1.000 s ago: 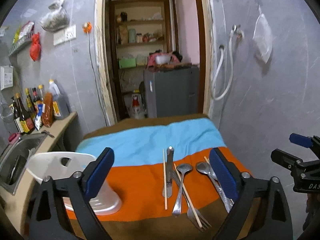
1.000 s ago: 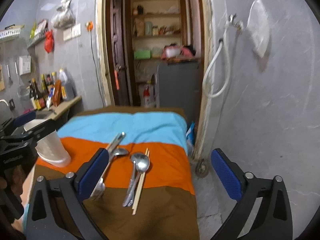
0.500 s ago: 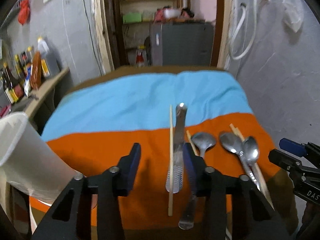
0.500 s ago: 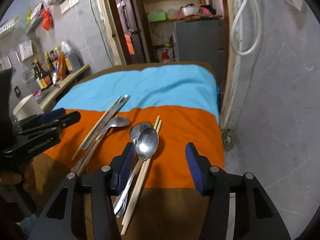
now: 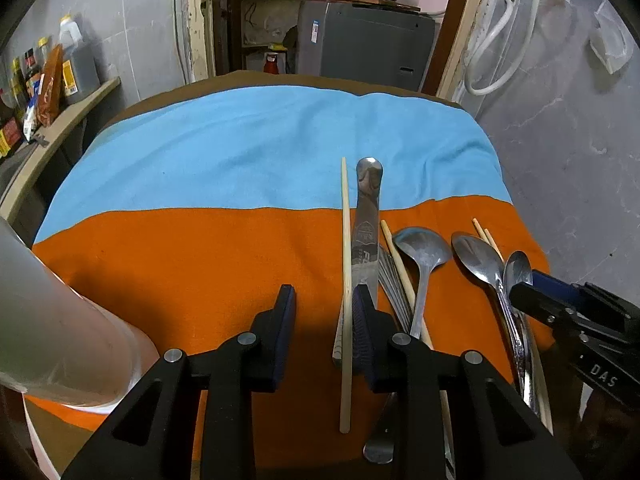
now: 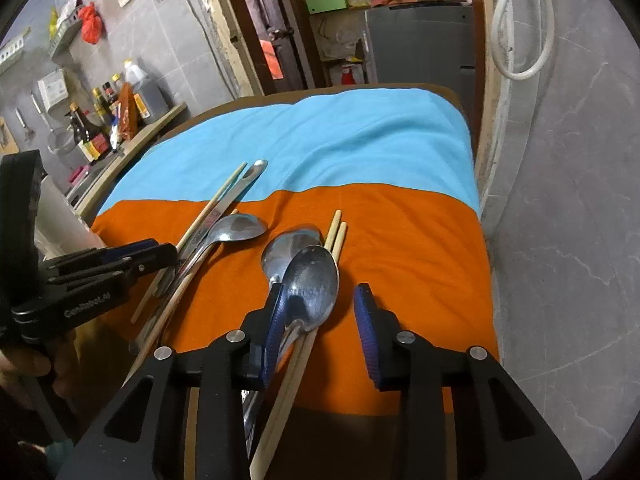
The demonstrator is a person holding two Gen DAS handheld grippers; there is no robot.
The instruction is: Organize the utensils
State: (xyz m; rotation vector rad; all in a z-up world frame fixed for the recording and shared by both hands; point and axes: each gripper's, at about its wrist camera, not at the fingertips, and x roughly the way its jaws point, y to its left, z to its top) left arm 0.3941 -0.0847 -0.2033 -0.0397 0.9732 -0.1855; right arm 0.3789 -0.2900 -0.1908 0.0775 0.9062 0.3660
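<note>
Over the orange cloth point(image 5: 192, 264), left hand-held gripper point(image 5: 323, 332) half-open beside a chopstick point(image 5: 346, 280), right hand-held gripper point(image 6: 320, 334) half-open around a spoon point(image 6: 312, 284)

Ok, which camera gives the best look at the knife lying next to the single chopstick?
The left wrist view: the knife runs straight up the frame, its engraved blade readable beside the chopstick. The right wrist view shows it only slanted, farther off, its near end hidden behind the left gripper.
</note>
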